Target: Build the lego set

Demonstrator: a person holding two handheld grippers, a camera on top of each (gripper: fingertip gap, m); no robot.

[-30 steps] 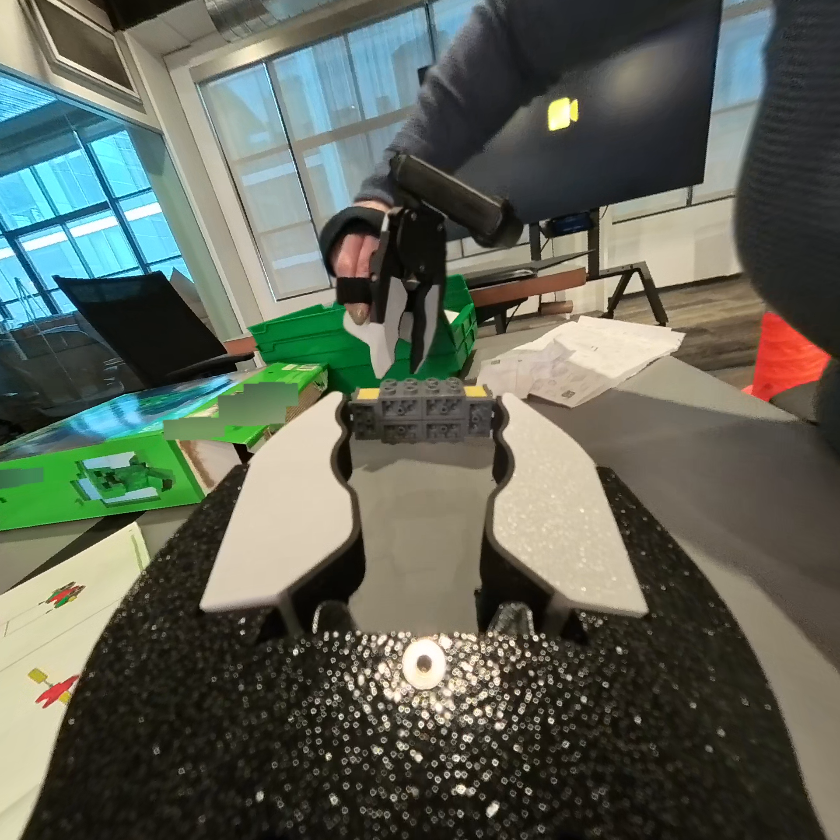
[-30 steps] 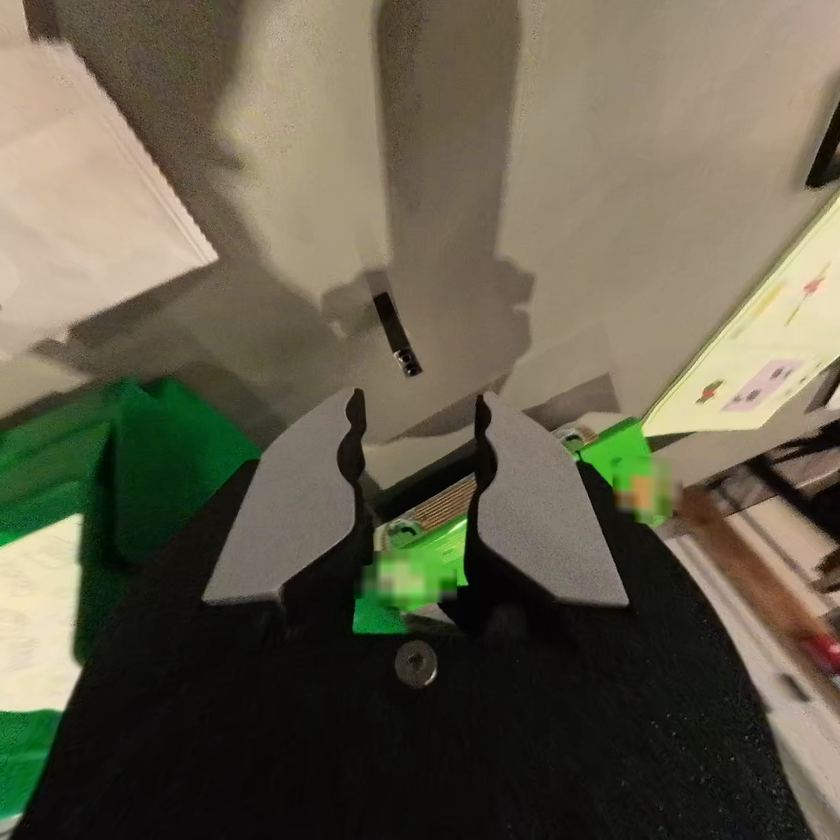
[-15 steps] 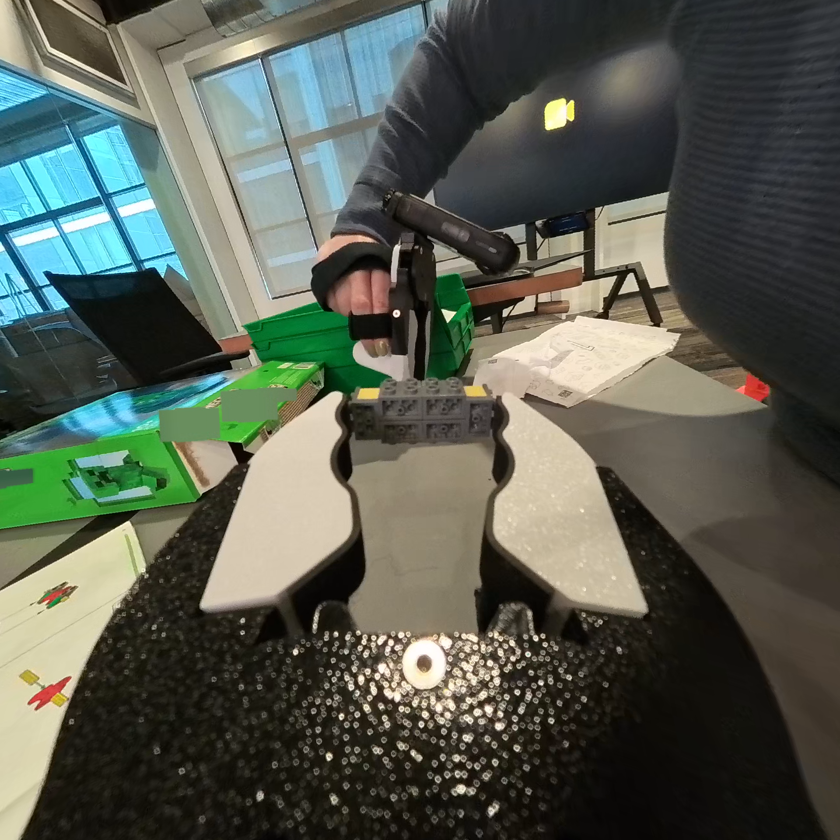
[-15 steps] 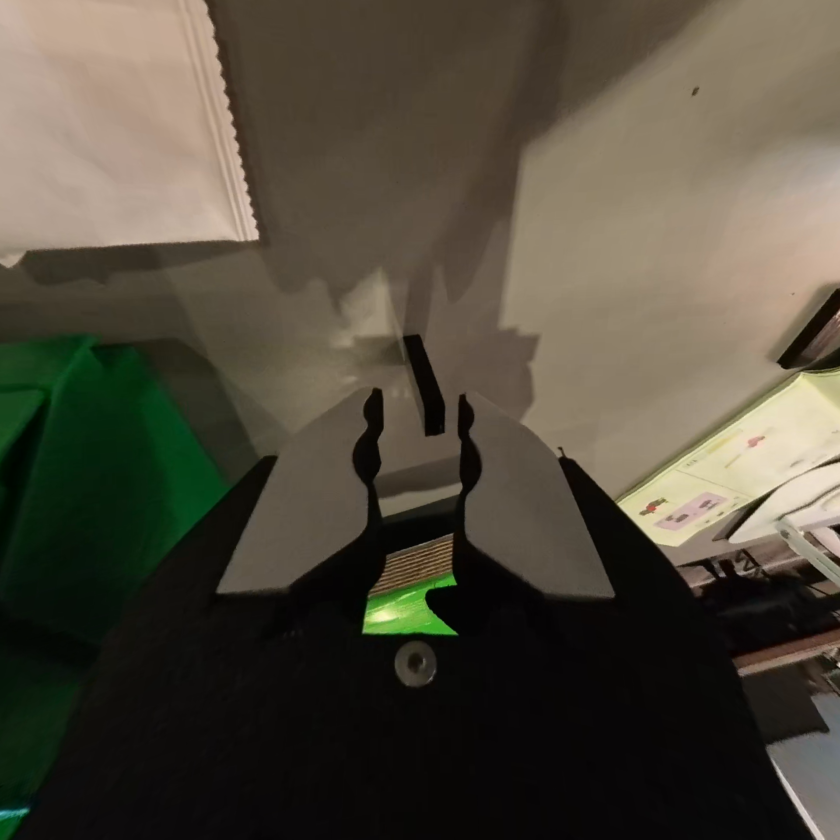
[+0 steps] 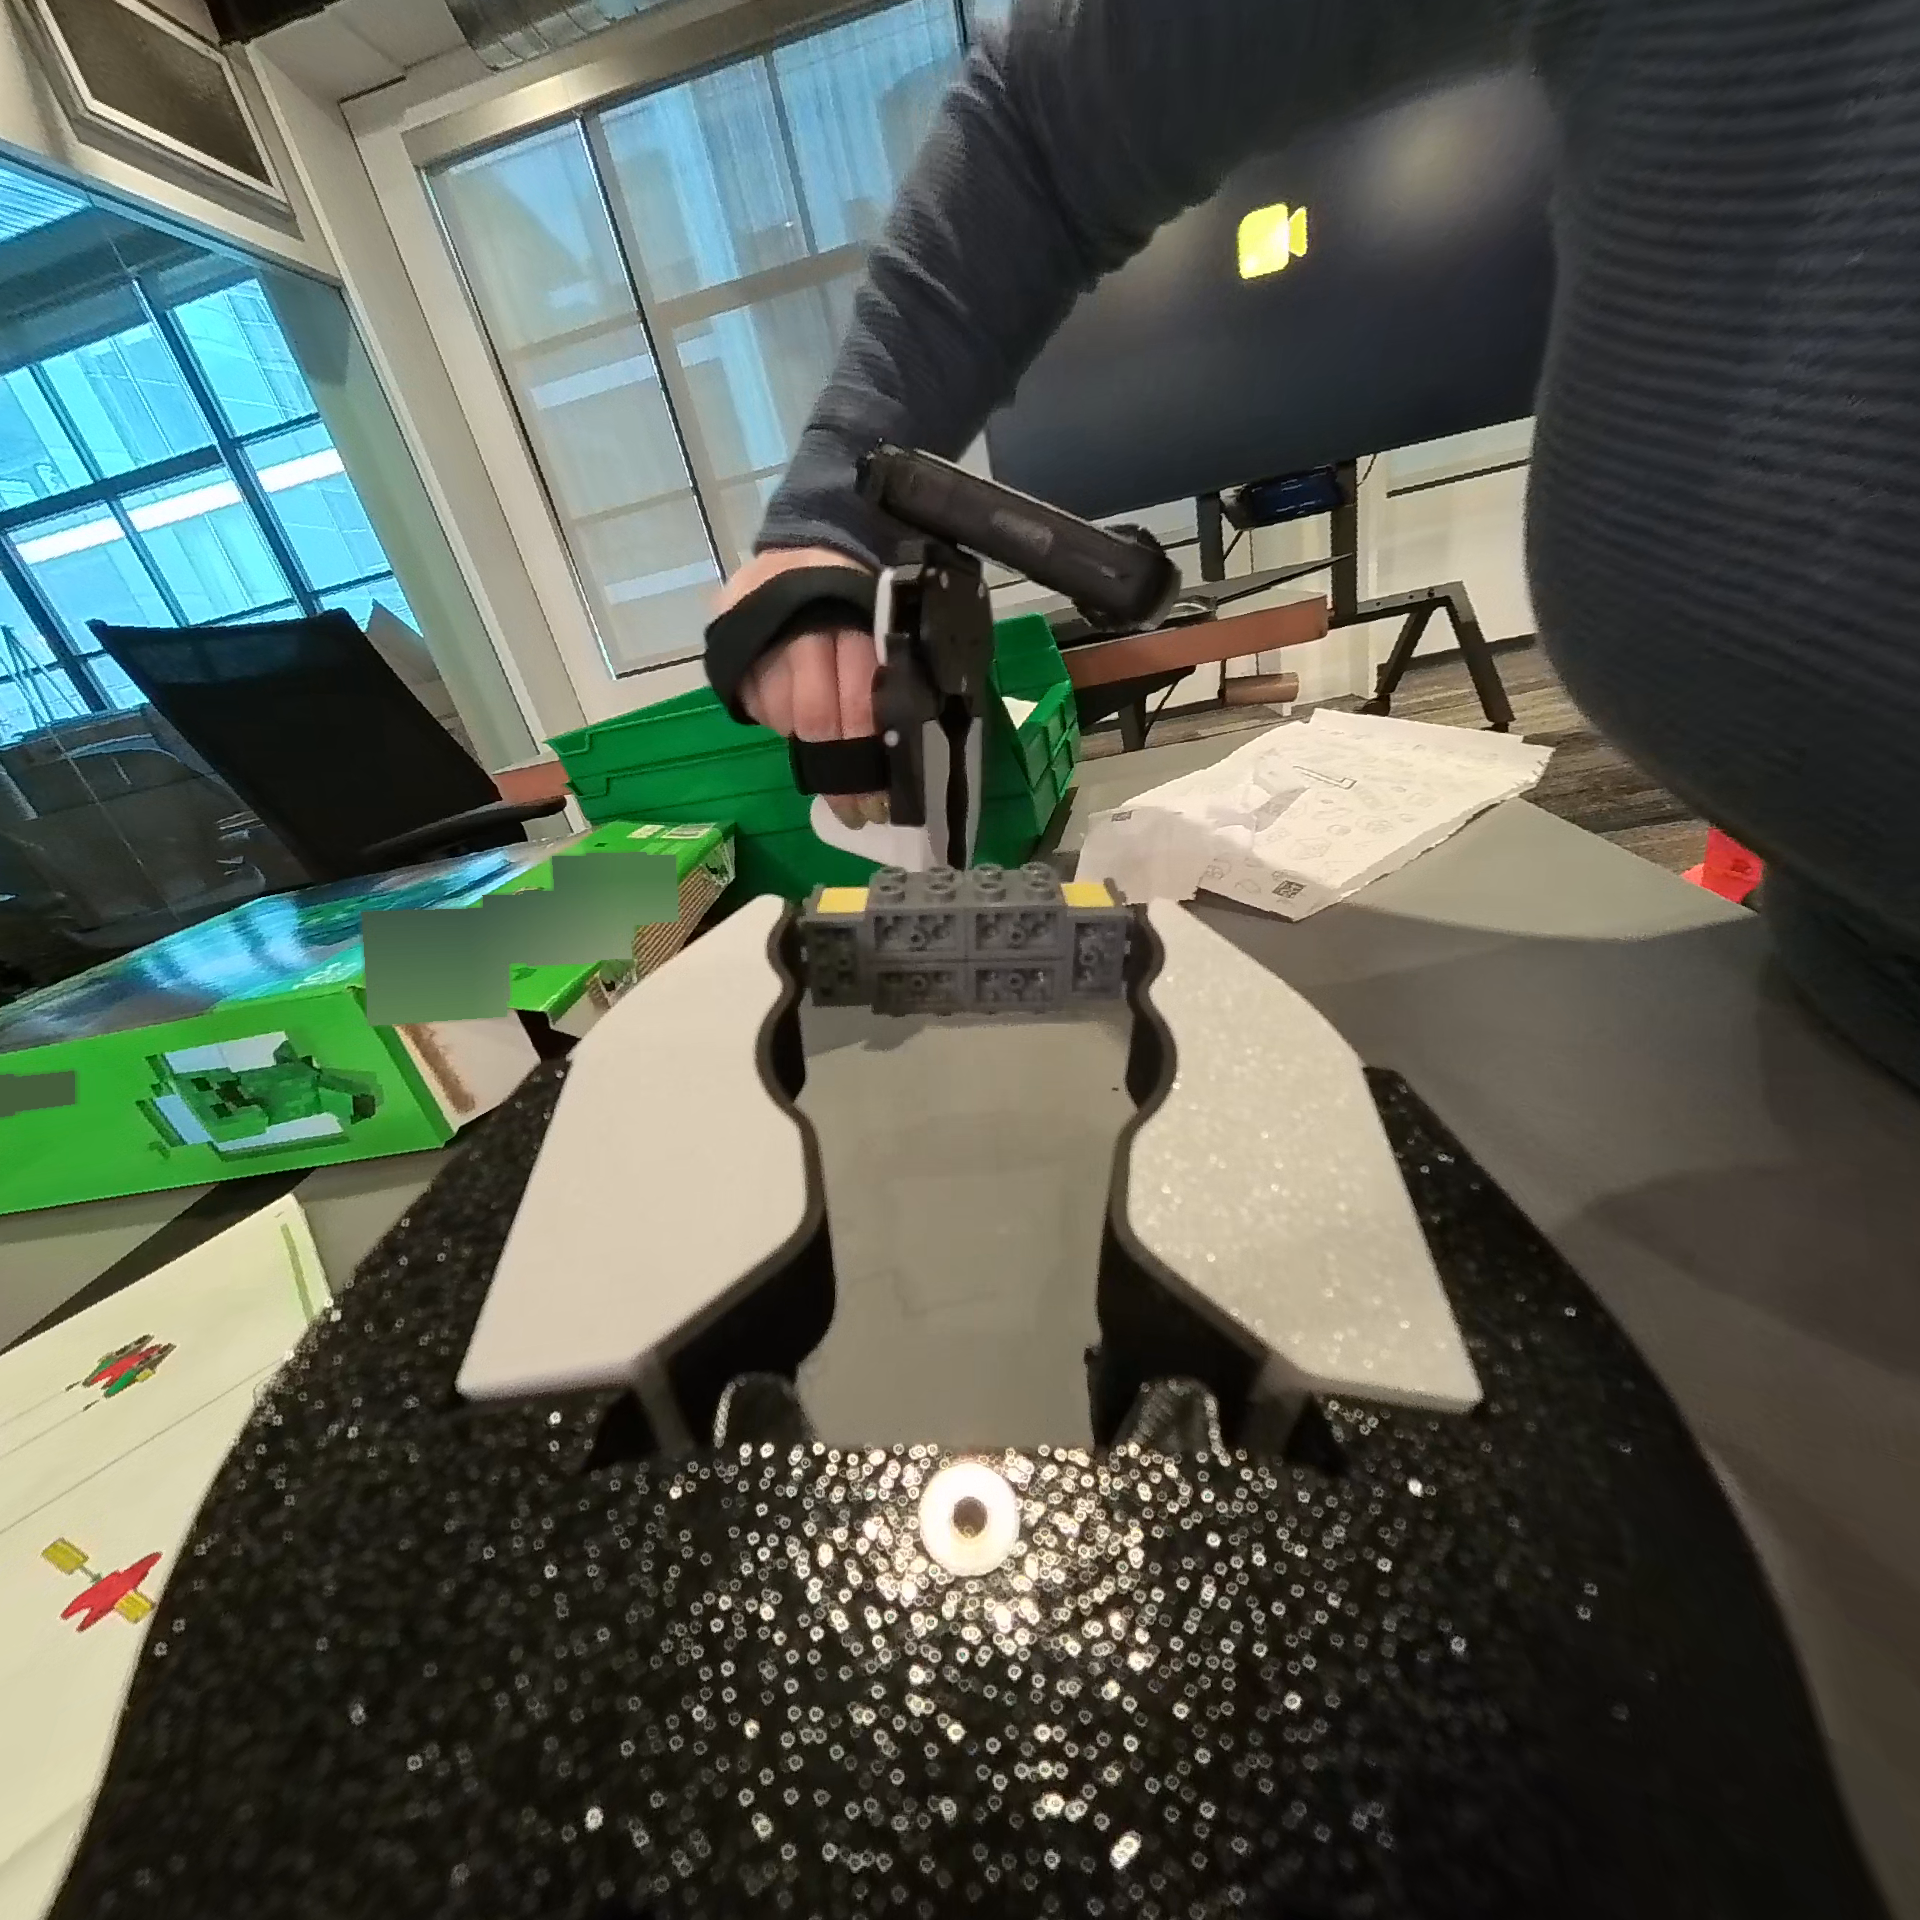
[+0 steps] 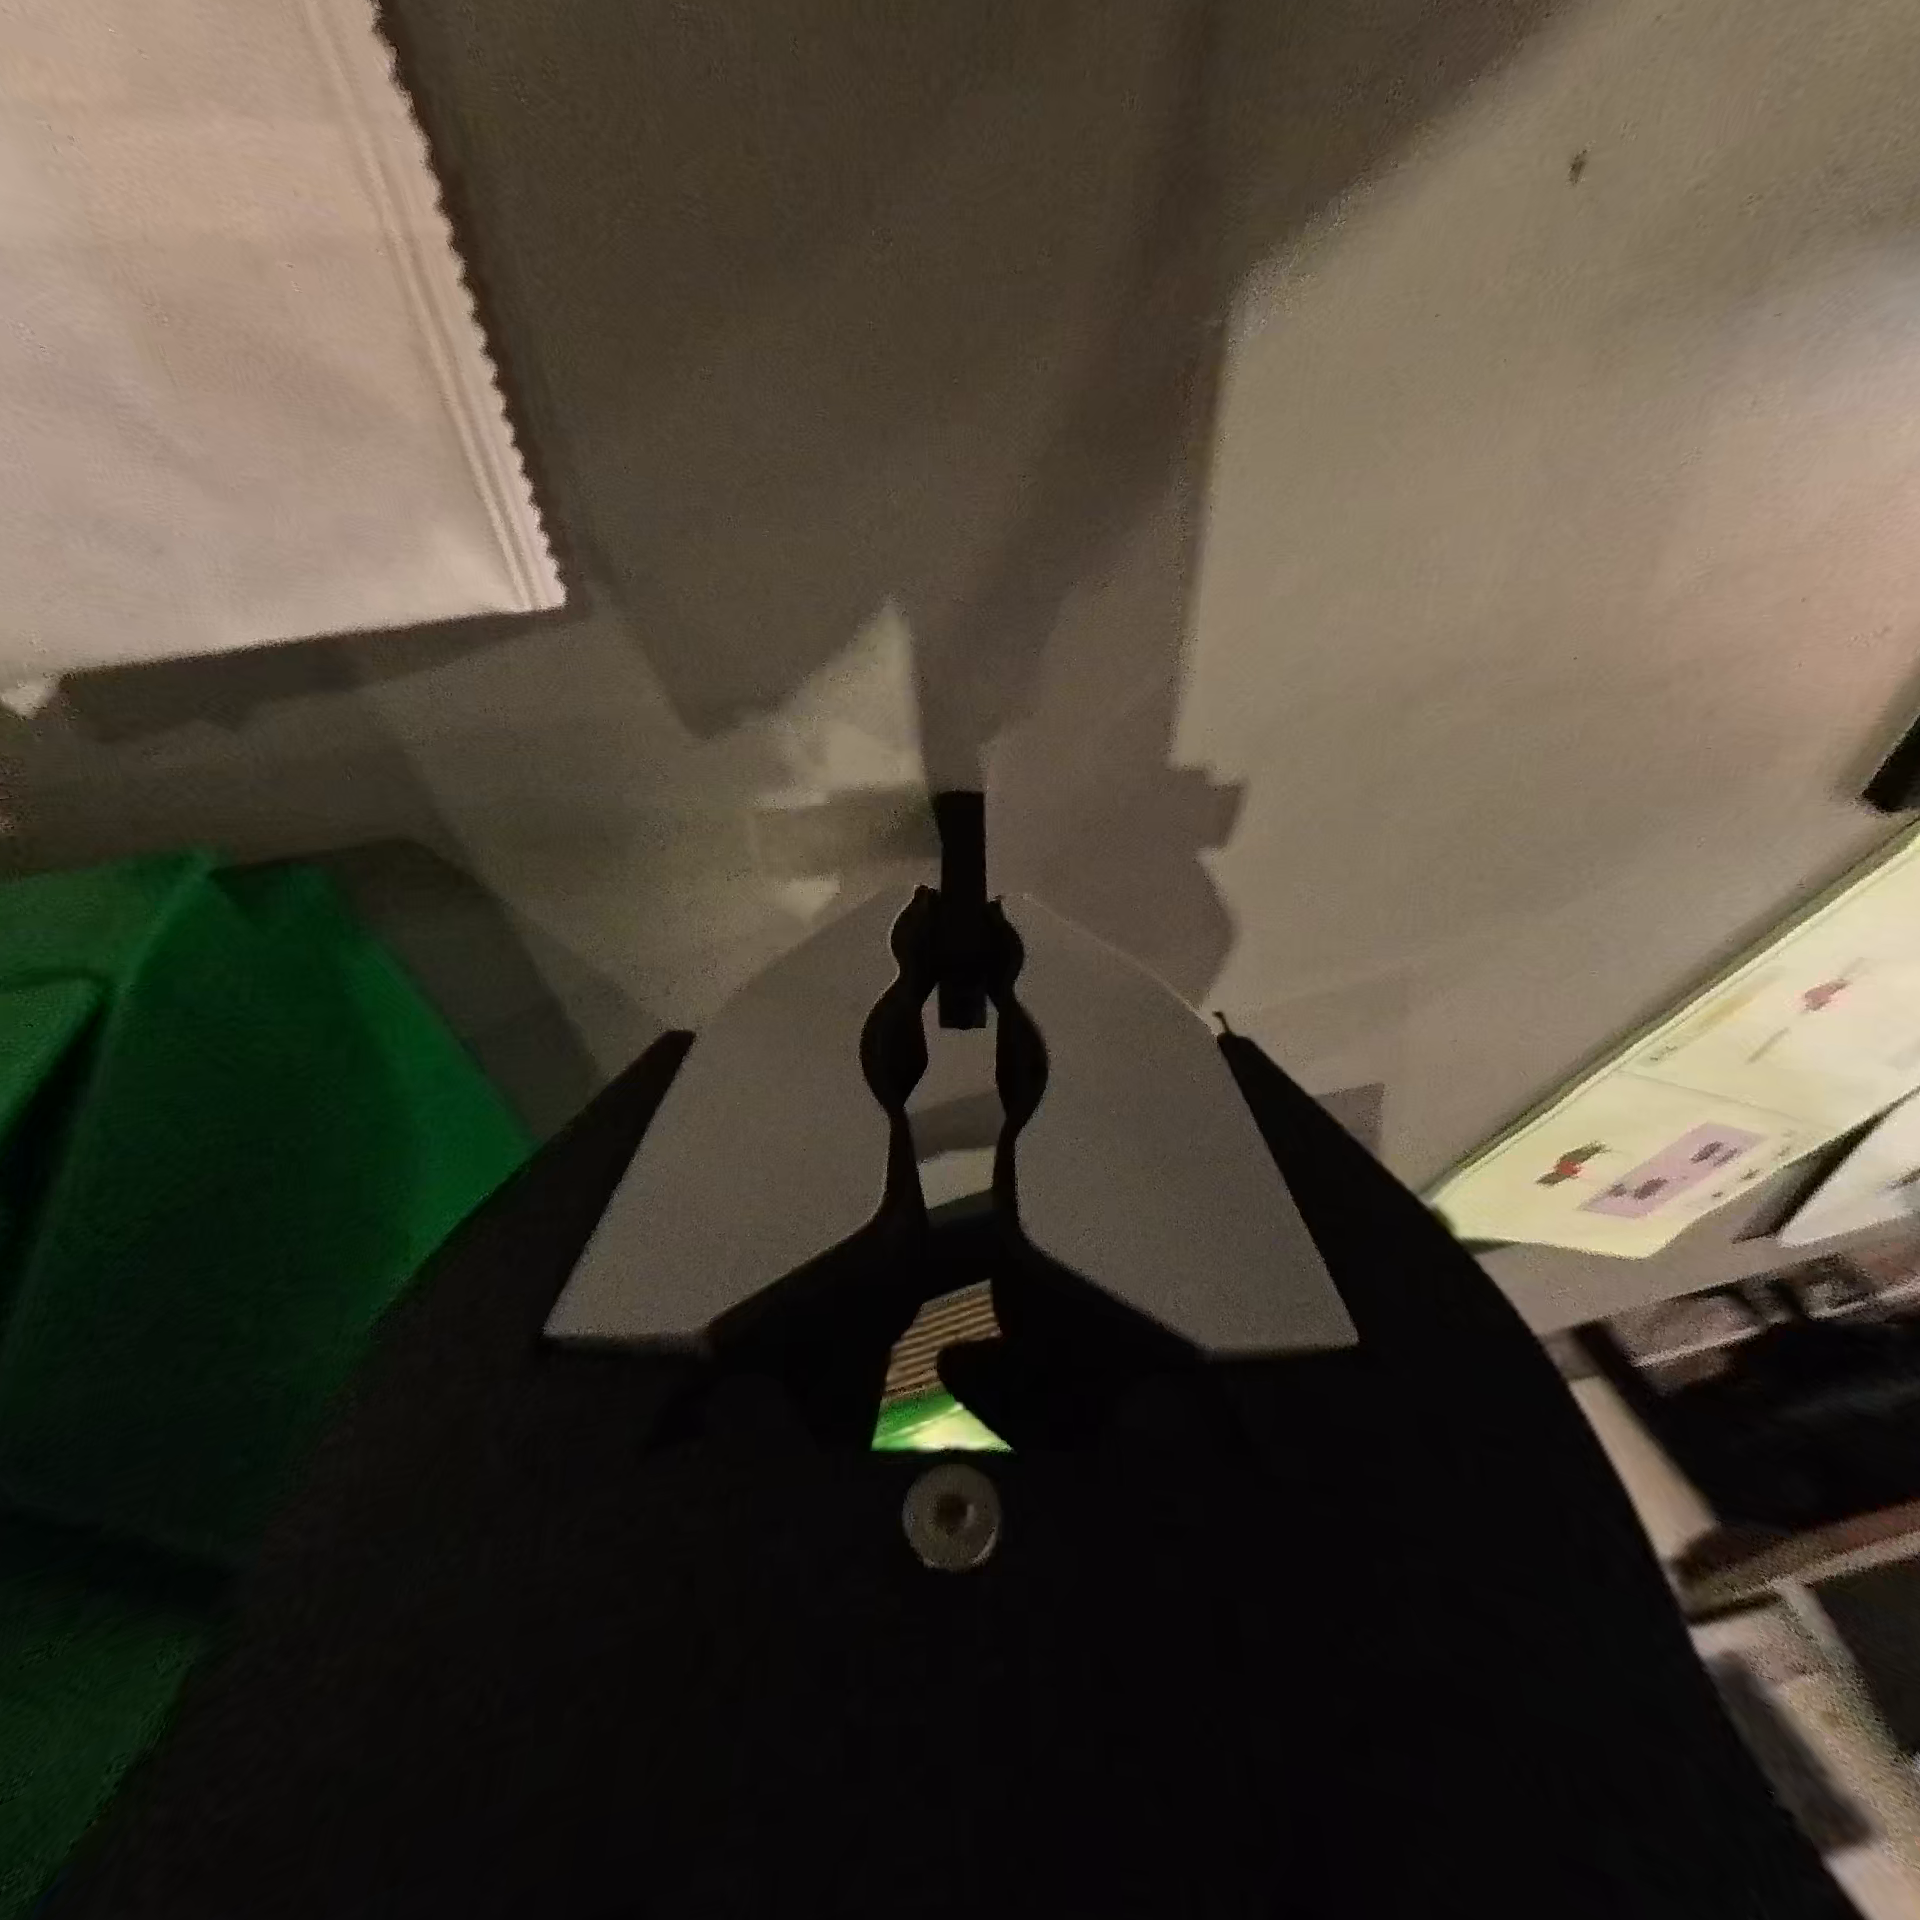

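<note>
The left gripper (image 5: 961, 961) is clamped on a grey studded lego block assembly with yellow end tiles (image 5: 961, 948), held level above the grey worktop (image 5: 1455, 997). The right gripper (image 6: 958, 951), pointing down at the worktop (image 6: 1455, 520), has closed its fingertips on a small thin black lego piece (image 6: 960, 914); from the left wrist view it (image 5: 951, 831) hangs just behind the assembly. A green cardboard lego box (image 5: 239, 1081) and green plastic bins (image 5: 717, 779) lie to the left, crumpled white paper sheets (image 5: 1320, 810) to the right.
</note>
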